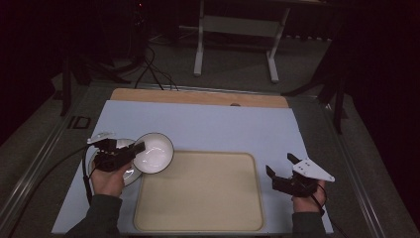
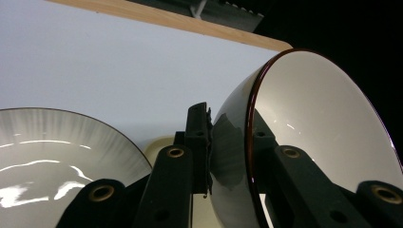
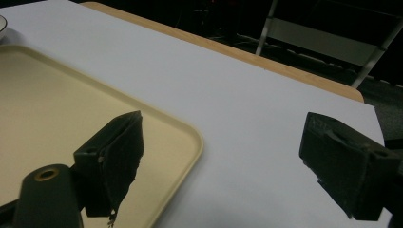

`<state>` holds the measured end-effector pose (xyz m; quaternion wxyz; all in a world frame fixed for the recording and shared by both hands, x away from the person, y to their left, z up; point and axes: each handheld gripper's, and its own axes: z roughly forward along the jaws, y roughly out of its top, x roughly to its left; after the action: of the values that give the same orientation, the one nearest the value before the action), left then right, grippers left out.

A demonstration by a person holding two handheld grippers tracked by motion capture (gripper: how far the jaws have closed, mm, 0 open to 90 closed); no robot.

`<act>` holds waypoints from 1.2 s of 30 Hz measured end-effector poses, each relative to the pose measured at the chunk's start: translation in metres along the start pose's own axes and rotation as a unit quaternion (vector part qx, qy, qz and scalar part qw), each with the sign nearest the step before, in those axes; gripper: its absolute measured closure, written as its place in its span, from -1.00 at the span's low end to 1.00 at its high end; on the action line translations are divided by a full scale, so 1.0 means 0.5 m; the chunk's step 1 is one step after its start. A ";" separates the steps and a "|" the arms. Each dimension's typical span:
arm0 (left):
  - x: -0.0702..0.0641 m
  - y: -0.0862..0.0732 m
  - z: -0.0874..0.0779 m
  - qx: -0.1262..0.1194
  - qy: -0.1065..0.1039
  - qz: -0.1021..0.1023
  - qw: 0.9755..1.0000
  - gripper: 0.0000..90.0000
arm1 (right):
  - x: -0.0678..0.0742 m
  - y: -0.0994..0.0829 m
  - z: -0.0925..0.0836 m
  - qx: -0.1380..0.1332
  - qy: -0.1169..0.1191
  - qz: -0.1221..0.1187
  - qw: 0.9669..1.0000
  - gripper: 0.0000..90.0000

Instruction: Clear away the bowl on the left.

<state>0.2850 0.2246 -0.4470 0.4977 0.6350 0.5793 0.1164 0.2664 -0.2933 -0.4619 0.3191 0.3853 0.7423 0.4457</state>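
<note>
- White with a dark rim, a bowl (image 1: pixel 154 151) is held tilted on its side above the tabletop (image 1: pixel 208 124), just past the near left corner of a tray (image 1: pixel 200 191).
- The left gripper (image 1: pixel 132 149) is clamped on the bowl's rim, one jaw against the outer wall and the other inside.
- In the left gripper view, the bowl (image 2: pixel 309 137) opens toward the right, and a white plate (image 2: pixel 52 152) with a thin dark edge lies flat on the tabletop below and to the left.
- The beige tray sits empty at the near middle of the pale sheet covering the tabletop.
- The right gripper (image 1: pixel 280 168) hovers just beside the tray's right edge, jaws spread wide and holding nothing.
- A person's hands grip both tools from the near edge.
</note>
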 end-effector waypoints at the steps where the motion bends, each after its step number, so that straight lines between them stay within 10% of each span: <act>1: -0.002 -0.001 0.002 0.001 -0.001 0.001 1.000 0.73 | 0.000 0.000 0.000 0.000 0.000 0.000 1.000 -0.68; 36: -0.041 -0.025 0.054 0.039 -0.019 0.019 0.999 0.72 | 0.000 0.001 -0.001 -0.001 0.000 -0.001 1.000 -0.68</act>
<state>0.2903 0.1917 -0.4608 0.4814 0.6667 0.5618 0.0907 0.2661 -0.2931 -0.4615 0.3201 0.3846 0.7419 0.4464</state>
